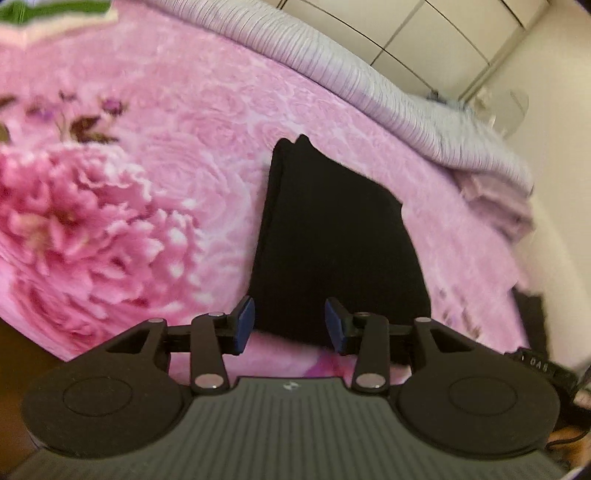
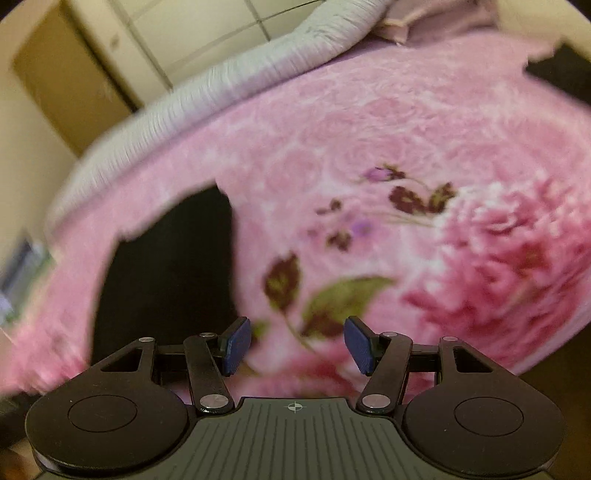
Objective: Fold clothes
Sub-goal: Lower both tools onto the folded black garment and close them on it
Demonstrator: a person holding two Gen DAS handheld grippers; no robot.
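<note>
A folded black garment [image 1: 332, 243] lies flat on a pink floral blanket [image 1: 129, 206]. My left gripper [image 1: 290, 325] is open and empty, hovering just over the garment's near edge. In the right wrist view the same garment [image 2: 166, 273] lies to the left, and my right gripper [image 2: 297, 345] is open and empty above the blanket [image 2: 406, 147], to the right of the garment. Both views are blurred.
A grey ribbed cover [image 1: 351, 62] and a lilac cloth [image 1: 495, 206] lie along the blanket's far edge. Cream cupboards [image 1: 424, 33] stand behind. A dark item [image 2: 561, 70] sits at the blanket's far right corner. A black cable [image 1: 535, 362] lies at right.
</note>
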